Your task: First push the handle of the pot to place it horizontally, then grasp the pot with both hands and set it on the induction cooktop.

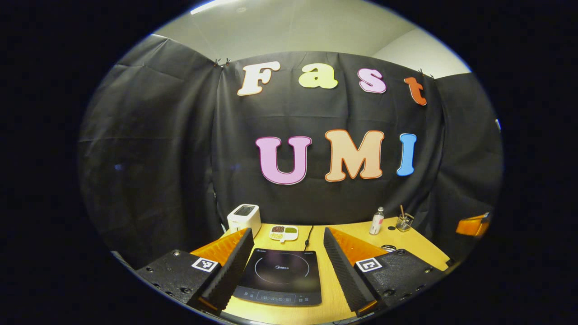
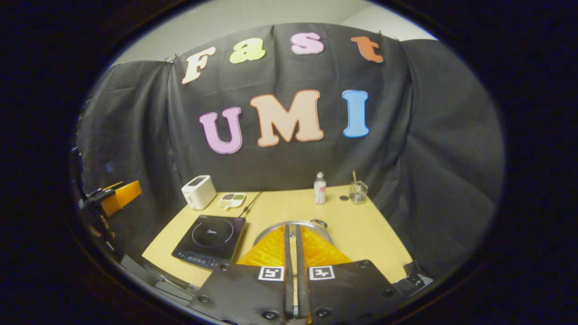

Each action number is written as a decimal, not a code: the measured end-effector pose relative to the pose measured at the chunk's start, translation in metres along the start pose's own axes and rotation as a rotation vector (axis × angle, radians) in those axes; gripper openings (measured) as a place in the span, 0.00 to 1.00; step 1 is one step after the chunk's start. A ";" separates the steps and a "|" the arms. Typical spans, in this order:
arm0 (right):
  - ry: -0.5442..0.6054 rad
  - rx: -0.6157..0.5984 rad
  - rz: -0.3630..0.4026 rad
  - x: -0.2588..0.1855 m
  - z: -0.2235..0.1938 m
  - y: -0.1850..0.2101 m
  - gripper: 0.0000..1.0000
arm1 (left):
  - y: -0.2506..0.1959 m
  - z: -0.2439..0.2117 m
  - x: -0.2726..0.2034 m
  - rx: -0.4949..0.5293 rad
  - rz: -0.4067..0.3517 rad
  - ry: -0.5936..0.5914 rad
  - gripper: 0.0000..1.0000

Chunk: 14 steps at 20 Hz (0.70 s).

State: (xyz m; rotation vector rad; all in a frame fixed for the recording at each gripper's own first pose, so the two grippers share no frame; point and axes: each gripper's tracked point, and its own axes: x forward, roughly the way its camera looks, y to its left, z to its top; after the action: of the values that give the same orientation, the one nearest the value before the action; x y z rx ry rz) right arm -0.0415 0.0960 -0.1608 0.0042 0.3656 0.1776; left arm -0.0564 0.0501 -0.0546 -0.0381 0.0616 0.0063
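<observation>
Right tool is clenched empty above the steel pot; left tool gapes over the induction cooktop. Pot likely heavy, slick: grip both side handles.

The induction cooktop is a flat black glass slab with a thin white ring on its top and a row of controls along its near edge, lying flat near the surface's left edge. The pot (mostly hidden, a round metal rim and one small loop handle) sits just right of it, mid-surface.
</observation>
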 end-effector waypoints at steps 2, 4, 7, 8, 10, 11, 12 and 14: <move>0.083 0.001 0.013 0.010 -0.029 0.007 0.00 | 0.003 -0.006 0.003 -0.004 0.002 0.014 0.92; 0.162 -0.001 0.019 0.020 -0.054 0.013 0.00 | 0.009 -0.011 0.005 -0.008 0.008 0.024 0.92; 0.274 -0.017 0.018 0.036 -0.090 0.020 0.06 | 0.020 -0.017 0.008 -0.019 0.023 0.036 0.92; 0.304 -0.027 0.021 0.042 -0.101 0.024 0.06 | 0.024 -0.019 0.009 -0.020 0.030 0.040 0.92; 0.371 -0.040 0.030 0.052 -0.123 0.030 0.06 | 0.032 -0.024 0.009 -0.019 0.043 0.048 0.95; 0.409 -0.042 0.038 0.056 -0.134 0.035 0.06 | 0.036 -0.026 0.010 -0.018 0.049 0.051 0.95; 0.433 -0.040 0.044 0.062 -0.142 0.037 0.06 | 0.039 -0.027 0.011 -0.017 0.054 0.055 0.95; 0.486 -0.043 0.050 0.073 -0.161 0.041 0.00 | 0.046 -0.032 0.013 -0.018 0.063 0.064 0.95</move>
State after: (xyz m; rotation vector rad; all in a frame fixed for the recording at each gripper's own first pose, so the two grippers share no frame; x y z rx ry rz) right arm -0.0388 0.1440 -0.3355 -0.0738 0.8470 0.2357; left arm -0.0459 0.0946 -0.0895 -0.0547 0.1264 0.0681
